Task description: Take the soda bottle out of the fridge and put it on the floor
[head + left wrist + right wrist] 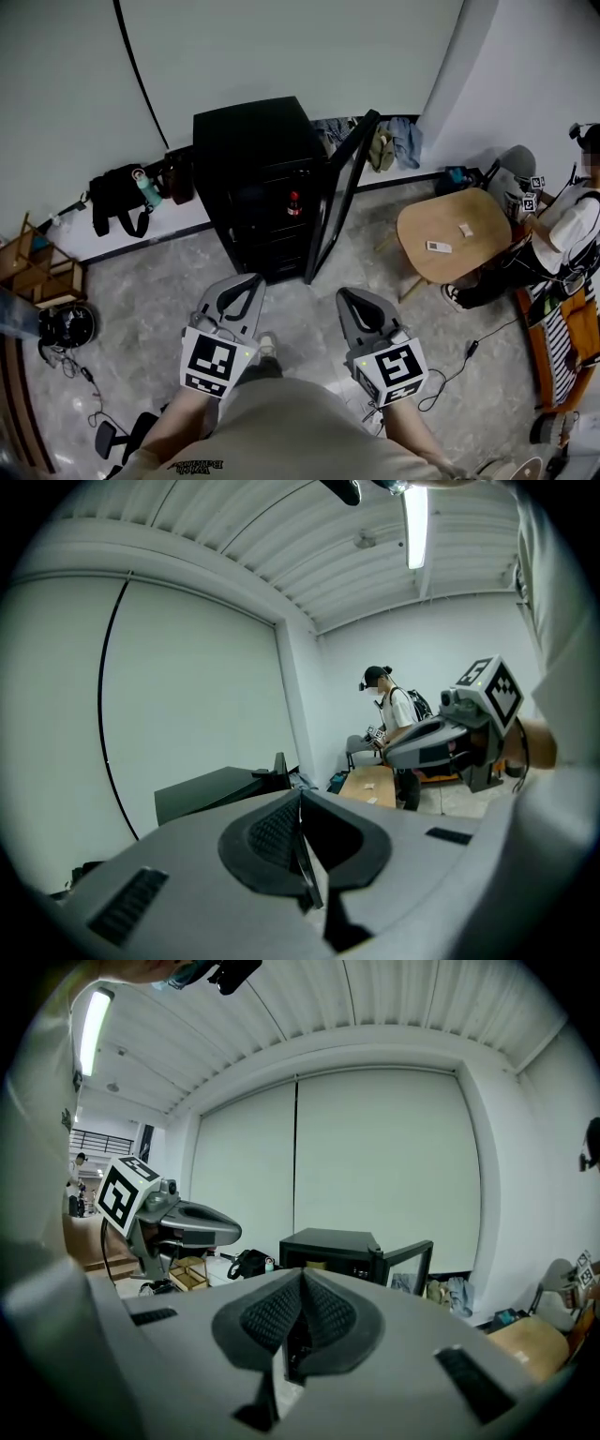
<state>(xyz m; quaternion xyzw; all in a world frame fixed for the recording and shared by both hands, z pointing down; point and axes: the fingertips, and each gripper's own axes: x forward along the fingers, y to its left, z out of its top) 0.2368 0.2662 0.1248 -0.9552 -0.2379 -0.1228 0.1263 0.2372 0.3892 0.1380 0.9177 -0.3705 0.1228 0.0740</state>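
Stage of task: opening stage; removal of the bottle has not begun.

The fridge [253, 141] stands at twelve o'clock in the head view, against the wall. Its door [342, 192] is already swung open toward one o'clock, so access to the shelves is judged clear.

The soda bottle [293, 202], identified by its red label, is seen upright on an upper shelf inside the cabinet. It is untouched.

The left gripper [254, 279] is held at seven o'clock of the fridge and well short of it. Its jaws are pressed together with nothing between them, as its own view confirms.

The right gripper [344, 296] is held at five o'clock of the fridge, likewise well short. Its jaws are also closed and empty.

Outstanding: the approach to the shelf, the opening of one claw, the grasp on the bottle, its withdrawal past the door, and its placing on the floor [150, 309]. Bare floor is noted directly before the cabinet.
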